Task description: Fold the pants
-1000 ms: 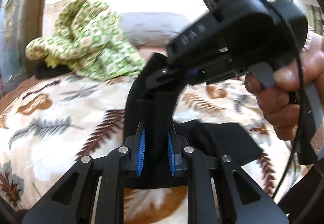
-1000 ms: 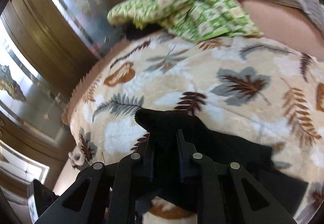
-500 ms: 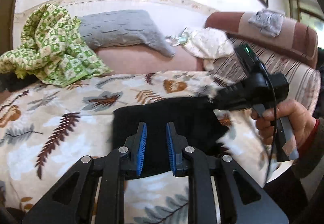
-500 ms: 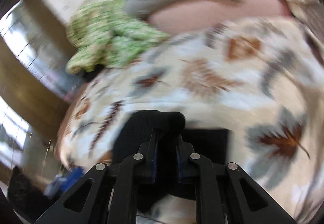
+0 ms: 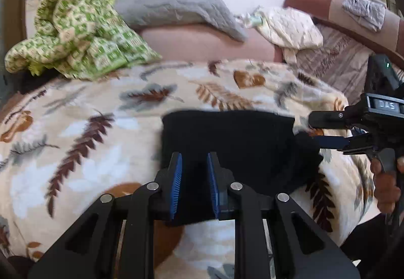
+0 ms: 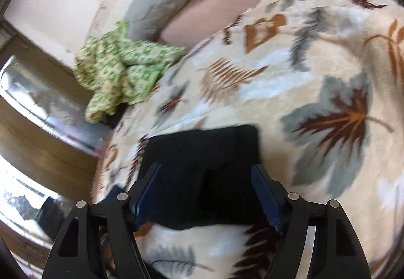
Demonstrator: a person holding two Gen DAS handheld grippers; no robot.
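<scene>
Black pants [image 5: 232, 142], folded to a compact rectangle, are lying on the leaf-print blanket [image 5: 83, 142], which is serving as landmark for this entry. Left gripper [image 5: 194, 168] is sitting low over the near edge of the pants, its blue pads [image 5: 176, 178] a narrow gap apart with dark cloth between them; whether they are pinching it cannot be told. Right gripper [image 6: 205, 178] is reaching in level from the blanket's right side, fingers spread wide and straddling the pants without clamping. Person's hand [image 5: 386, 185] is wrapping the right gripper's handle, knuckles toward the blanket. White lettering on the right gripper's body is showing, too blurred to read with confidence. Green patterned cloth [image 5: 75, 29] is bunching at the blanket's far left corner; grey pillow [image 5: 174, 6] is lying beyond the far edge
</scene>
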